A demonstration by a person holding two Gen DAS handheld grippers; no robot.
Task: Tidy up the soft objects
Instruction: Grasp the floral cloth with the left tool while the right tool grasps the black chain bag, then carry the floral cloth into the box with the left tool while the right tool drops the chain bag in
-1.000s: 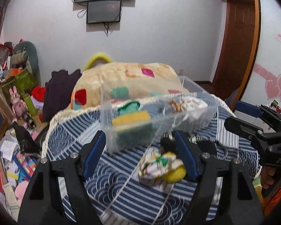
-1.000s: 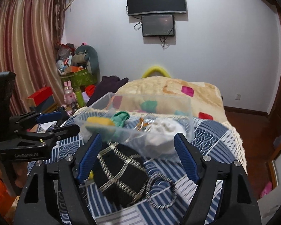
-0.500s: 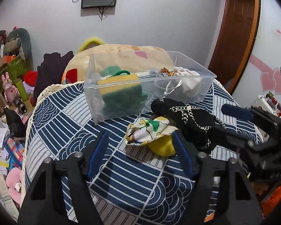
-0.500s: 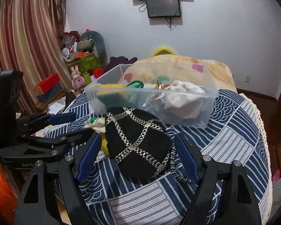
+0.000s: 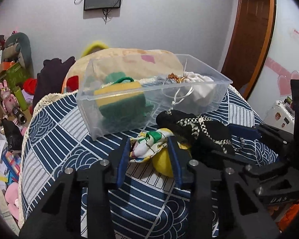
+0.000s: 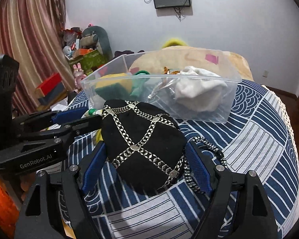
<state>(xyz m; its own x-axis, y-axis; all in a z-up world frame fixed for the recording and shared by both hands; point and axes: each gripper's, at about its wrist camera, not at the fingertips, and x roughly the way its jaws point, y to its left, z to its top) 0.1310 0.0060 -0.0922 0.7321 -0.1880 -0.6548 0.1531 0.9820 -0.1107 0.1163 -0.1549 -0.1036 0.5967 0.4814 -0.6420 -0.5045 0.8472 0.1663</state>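
Note:
On the blue patterned tablecloth (image 5: 55, 139) a white, green and yellow cloth pouch (image 5: 147, 147) sits between my left gripper's (image 5: 149, 145) blue pads. The jaws are closing and the pads press on its sides. To its right lies a black pouch with silver chain trim (image 6: 141, 141). My right gripper (image 6: 145, 149) straddles it with jaws wide, pads just beside it. Behind both stands a clear plastic bin (image 5: 117, 127) holding a yellow-green sponge (image 5: 119, 97), a green item and a white cloth bag (image 6: 197, 87). In the right wrist view, the left gripper (image 6: 75, 117) shows at left.
The table's lace edge (image 5: 29, 131) drops to a floor strewn with toys and papers (image 5: 8, 149) on the left. A quilted bed (image 6: 189, 57) lies behind the bin. A wooden door (image 5: 249, 39) stands at right, and curtains (image 6: 24, 39) hang at left.
Both grippers have sunk toward the table. The left jaws have narrowed onto the patterned pouch. The right gripper has come down around the black pouch with its jaws unchanged.

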